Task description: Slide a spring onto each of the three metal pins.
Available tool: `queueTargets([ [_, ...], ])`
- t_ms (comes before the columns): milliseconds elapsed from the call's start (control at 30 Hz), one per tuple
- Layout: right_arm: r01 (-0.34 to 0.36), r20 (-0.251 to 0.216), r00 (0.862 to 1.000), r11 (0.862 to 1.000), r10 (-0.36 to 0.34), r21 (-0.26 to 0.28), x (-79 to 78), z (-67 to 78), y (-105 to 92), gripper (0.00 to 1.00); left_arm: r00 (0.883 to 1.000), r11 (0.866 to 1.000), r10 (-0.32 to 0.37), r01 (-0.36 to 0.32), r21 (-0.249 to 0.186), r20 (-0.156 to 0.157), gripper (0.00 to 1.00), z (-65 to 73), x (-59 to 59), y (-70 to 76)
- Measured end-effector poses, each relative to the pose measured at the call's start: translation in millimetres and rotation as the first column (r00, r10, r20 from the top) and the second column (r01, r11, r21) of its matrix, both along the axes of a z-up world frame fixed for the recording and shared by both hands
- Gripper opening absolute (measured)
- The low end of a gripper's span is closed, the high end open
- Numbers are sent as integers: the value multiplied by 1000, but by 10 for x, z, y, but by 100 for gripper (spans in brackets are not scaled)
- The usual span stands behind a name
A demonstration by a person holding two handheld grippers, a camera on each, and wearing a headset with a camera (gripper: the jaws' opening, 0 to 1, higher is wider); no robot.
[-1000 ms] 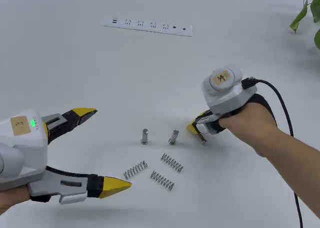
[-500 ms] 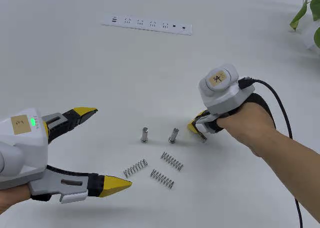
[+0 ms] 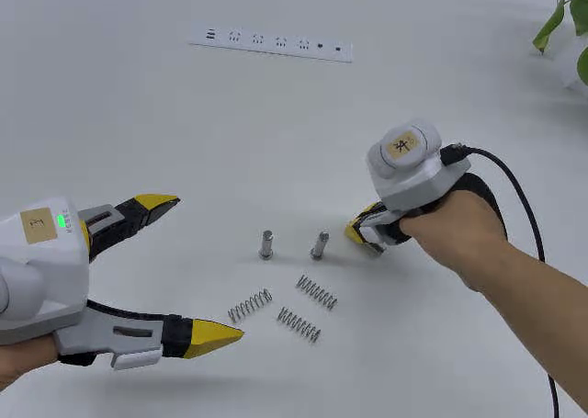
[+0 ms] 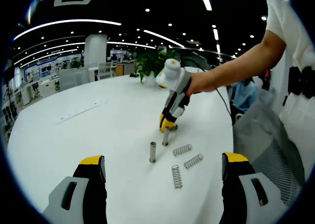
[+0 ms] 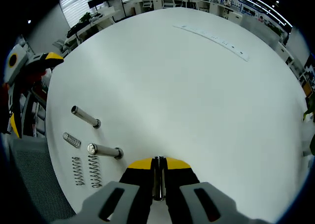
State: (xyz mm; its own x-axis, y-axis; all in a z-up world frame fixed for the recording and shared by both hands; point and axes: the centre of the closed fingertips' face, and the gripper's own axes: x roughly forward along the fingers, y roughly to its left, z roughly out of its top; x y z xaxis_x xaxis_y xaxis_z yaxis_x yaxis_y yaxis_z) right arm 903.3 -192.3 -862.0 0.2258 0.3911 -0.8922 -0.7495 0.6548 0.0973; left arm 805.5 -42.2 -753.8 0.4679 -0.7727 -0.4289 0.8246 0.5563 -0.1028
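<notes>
No readable text, blurred stickers [image 3: 38,225] on left gripper [image 3: 208,266], right gripper [image 3: 360,237]

Three metal pins, three loose springs, no spring on a pin yet.
Head view: left pin [image 3: 266,244] and middle pin [image 3: 319,245] are short silver cylinders standing on end, side by side, apart. Third pin [image 3: 375,250] sits at 3 o'clock of the middle pin, pinched between the closed jaws of the right gripper [image 3: 365,241], mostly hidden; in the right gripper view it runs straight along the jaw line. Springs lie flat, thin silver coils, near the standing pins: left spring [image 3: 249,306] at 7 o'clock of the left pin, upper spring [image 3: 316,293] at 6 o'clock of the middle pin, lower spring [image 3: 299,326] at 5 o'clock of the left pin. Springs lie separate and touch no pin.
</notes>
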Motion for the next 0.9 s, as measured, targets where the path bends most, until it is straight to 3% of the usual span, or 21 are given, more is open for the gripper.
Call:
queueTargets([
  [133, 8, 6, 1000, 1000, -8, 17, 9, -11, -2, 9, 1000, 1000, -3, 3, 0, -1, 100, -3, -6, -6],
  [900, 31, 88, 995, 993, -41, 111, -171, 286, -142, 9, 1000, 1000, -19, 19, 6, 7, 100, 25, -51, -47],
])
